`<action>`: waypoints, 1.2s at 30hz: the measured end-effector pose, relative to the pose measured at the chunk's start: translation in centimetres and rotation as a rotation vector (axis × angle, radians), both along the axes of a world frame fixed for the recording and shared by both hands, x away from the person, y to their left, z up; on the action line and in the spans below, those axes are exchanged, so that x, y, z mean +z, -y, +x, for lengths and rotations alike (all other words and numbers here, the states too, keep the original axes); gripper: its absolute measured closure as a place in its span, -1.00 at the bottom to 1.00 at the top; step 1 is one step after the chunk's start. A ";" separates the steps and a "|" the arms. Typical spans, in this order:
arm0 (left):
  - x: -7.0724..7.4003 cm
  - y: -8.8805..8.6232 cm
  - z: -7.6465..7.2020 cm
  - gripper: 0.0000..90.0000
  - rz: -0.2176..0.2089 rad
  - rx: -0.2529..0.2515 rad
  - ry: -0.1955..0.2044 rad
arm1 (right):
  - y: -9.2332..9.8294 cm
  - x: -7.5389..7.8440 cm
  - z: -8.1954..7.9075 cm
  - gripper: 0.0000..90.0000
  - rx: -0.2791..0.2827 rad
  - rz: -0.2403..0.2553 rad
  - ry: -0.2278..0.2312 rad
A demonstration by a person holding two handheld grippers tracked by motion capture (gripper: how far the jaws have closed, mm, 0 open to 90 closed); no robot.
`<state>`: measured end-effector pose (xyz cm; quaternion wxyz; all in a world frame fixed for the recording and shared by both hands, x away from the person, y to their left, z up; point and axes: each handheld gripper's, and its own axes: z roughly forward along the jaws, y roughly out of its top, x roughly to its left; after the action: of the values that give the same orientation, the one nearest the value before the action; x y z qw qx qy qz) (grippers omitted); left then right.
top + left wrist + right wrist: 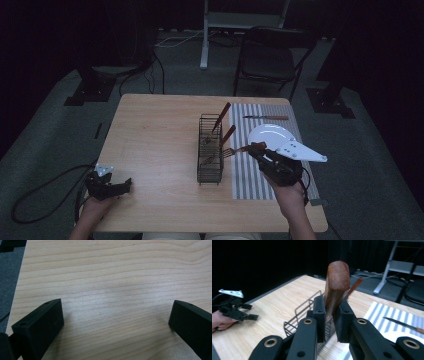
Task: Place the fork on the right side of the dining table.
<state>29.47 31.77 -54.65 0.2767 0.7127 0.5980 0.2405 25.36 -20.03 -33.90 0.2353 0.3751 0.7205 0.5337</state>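
We judged step: loading cutlery into rack (210, 150). Right gripper (256, 150) clenched fork (235, 151) by wooden handle, tines just beside rack. Left gripper (125, 186) lay released, idle on table (155, 140). Next move, we reckoned: tip fork upright, lower into rack.

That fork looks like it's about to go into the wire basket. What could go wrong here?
The right gripper pinches the fork only by its wooden handle end, so it could swing or slip out. Its tines sit right beside the wire basket, where they might snag on the wires. The basket looks light, and the left gripper rests open and apart from it, so a bump could shove or tip it along with the two utensils already inside.
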 end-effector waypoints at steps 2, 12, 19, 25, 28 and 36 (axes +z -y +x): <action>0.0 0.0 0.0 -1.00 0.000 0.000 0.000 | 0.3 -0.1 0.0 0.80 -0.007 0.001 -0.004; 0.0 0.0 0.0 -1.00 0.000 0.000 -0.001 | 4.0 -3.3 -0.2 0.80 -0.152 -0.013 -0.082; 0.0 0.0 0.0 -1.00 -0.001 0.001 -0.001 | 5.3 -6.3 -0.3 0.80 -0.202 -0.007 -0.162; 0.0 0.0 0.0 -1.00 -0.001 0.001 0.000 | 6.1 -9.0 -0.5 0.80 -0.236 -0.010 -0.219; 0.0 0.0 0.0 -1.00 -0.001 0.001 0.000 | 6.2 -9.9 -0.4 0.80 -0.251 -0.017 -0.235; 0.0 0.0 0.0 -1.00 -0.001 0.001 0.000 | 6.6 -10.8 -0.1 0.80 -0.264 0.001 -0.255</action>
<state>29.47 31.76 -54.64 0.2768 0.7124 0.5985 0.2401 25.26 -26.66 -44.69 0.2101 0.5311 0.6887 0.4465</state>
